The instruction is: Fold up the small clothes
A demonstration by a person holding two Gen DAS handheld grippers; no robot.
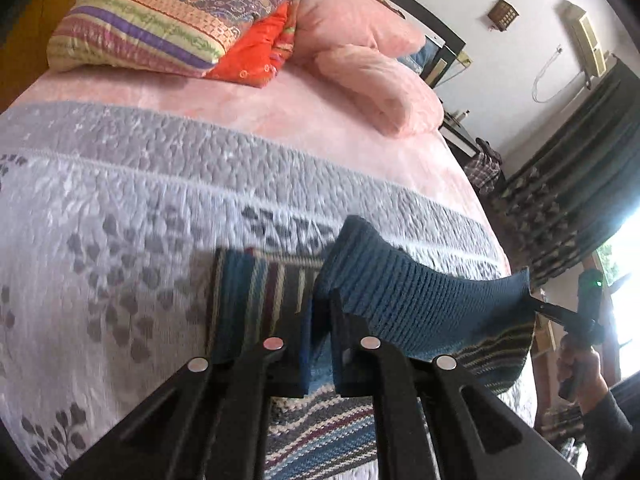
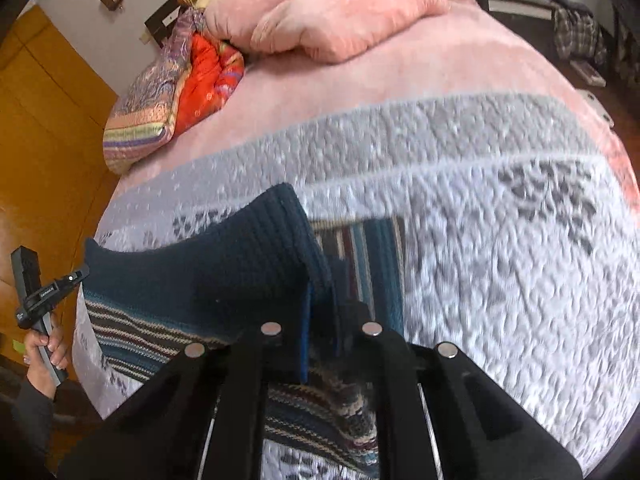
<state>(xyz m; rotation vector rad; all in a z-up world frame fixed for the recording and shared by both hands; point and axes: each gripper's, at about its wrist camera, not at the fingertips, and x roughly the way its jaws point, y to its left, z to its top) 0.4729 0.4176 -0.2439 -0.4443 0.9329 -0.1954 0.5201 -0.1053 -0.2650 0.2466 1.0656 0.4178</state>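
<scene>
- The knitted garment, striped with a dark blue ribbed band, lies on the bed at the quilted grey end, well away from the pink pillows.
- The left gripper is clamped on one end of the blue band and the right gripper on the other, so the band lifts as one straight edge.
- Holding both ends likely keeps the fold line even when the band is carried over the striped body.
</scene>
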